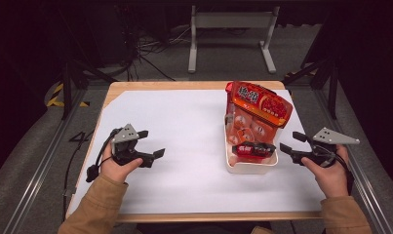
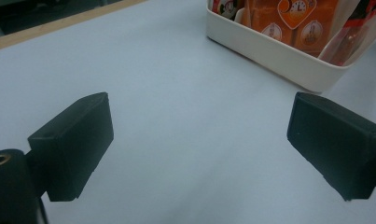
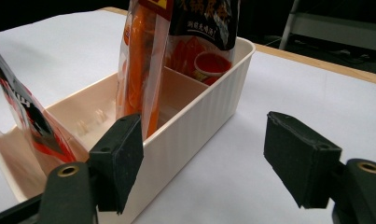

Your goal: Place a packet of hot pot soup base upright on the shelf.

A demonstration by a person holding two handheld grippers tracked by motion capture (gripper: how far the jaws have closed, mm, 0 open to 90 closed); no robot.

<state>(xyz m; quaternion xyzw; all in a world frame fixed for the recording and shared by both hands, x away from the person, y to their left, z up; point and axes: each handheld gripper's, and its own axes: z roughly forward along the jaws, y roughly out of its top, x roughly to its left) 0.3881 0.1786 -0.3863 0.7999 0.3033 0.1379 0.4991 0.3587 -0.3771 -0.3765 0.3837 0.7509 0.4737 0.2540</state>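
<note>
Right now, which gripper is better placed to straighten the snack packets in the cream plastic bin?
Probably the right gripper: open, it sits just beside the cream plastic bin holding the orange-red snack packets. The left gripper, also open, is well off across the white table cover.

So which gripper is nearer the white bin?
Right. The right gripper sits just beside the white bin, open and empty; the left gripper is well off to its left.
</note>
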